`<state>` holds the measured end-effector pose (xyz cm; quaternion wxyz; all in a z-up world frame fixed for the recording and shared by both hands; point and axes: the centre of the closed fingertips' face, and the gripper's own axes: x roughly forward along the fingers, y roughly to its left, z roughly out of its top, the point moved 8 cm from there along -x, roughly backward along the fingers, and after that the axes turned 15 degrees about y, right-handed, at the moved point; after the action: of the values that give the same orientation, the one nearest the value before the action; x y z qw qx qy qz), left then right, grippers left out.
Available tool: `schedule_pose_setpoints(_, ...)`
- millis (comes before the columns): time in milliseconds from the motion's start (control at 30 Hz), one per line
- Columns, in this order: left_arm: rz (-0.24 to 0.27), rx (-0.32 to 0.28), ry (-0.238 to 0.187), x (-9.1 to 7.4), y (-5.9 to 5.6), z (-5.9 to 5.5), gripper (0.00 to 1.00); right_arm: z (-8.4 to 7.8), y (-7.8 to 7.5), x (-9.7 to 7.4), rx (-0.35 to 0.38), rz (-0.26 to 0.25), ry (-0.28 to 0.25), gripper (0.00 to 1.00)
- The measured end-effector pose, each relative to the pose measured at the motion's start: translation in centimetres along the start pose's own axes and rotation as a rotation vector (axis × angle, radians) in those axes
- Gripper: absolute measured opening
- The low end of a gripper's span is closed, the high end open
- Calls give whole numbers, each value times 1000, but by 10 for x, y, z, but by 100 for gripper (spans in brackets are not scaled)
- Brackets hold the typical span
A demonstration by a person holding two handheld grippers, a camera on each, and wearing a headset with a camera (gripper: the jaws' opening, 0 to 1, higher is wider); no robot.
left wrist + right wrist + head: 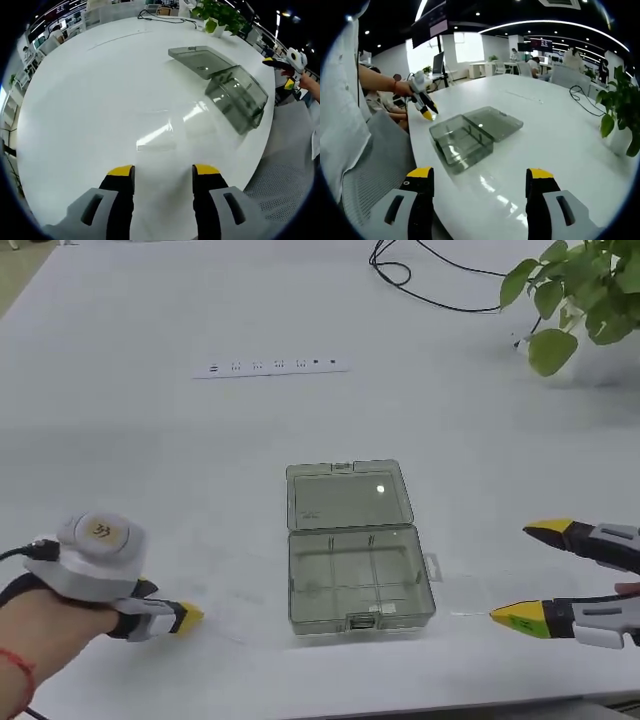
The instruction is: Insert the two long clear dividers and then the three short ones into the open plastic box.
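Observation:
The smoky clear plastic box [360,580] lies open mid-table, its lid [348,495] folded back flat. Faint lines of clear partitions show inside its base. A clear divider strip [156,142] lies flat on the white table just ahead of my left gripper [163,172], which is open and holds nothing. In the head view this gripper [185,617] sits left of the box, low over the table. My right gripper [530,575] stands open right of the box, and a faint clear piece [462,596] lies between them. From the right gripper [480,174], the box [465,137] is ahead.
A white power strip [270,366] lies behind the box. A potted plant [575,290] and a black cable [430,280] sit at the back right. The table's near edge runs just below the grippers. A grey mesh chair [375,165] stands by it.

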<state>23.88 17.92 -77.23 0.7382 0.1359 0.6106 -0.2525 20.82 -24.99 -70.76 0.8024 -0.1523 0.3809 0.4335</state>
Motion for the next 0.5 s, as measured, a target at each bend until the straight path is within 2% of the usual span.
schedule_pose_setpoints(500, 105, 39, 88, 3, 4, 6, 36, 1, 1, 3, 1, 4, -3, 75)
